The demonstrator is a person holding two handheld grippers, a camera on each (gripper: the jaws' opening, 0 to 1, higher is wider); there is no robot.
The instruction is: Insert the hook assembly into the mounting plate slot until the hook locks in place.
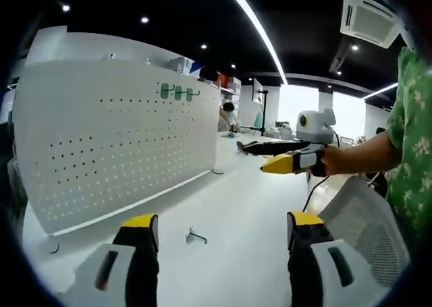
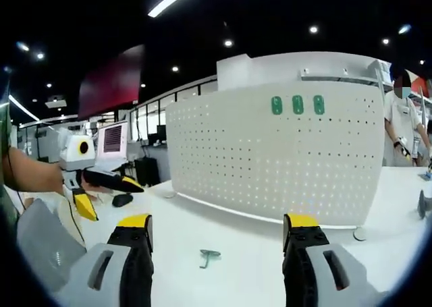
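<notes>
Loose on the white surface [image 1: 250,219], the hook assembly [image 1: 195,237] lies between the left gripper [image 1: 223,233]'s released jaws, near the upright perforated mounting plate [image 1: 115,138]. Right gripper [image 2: 216,233] likewise released, empty.

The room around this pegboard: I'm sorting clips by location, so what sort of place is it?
Probably an open-plan office or lab: ceiling strip light, ceiling air-conditioning unit, monitor.

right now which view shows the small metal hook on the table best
The right gripper view: the hook lies flat on the white table, centred between that gripper's open jaws, its bent shape legible. The left gripper view shows the hook too, but smaller and at a slant.
</notes>
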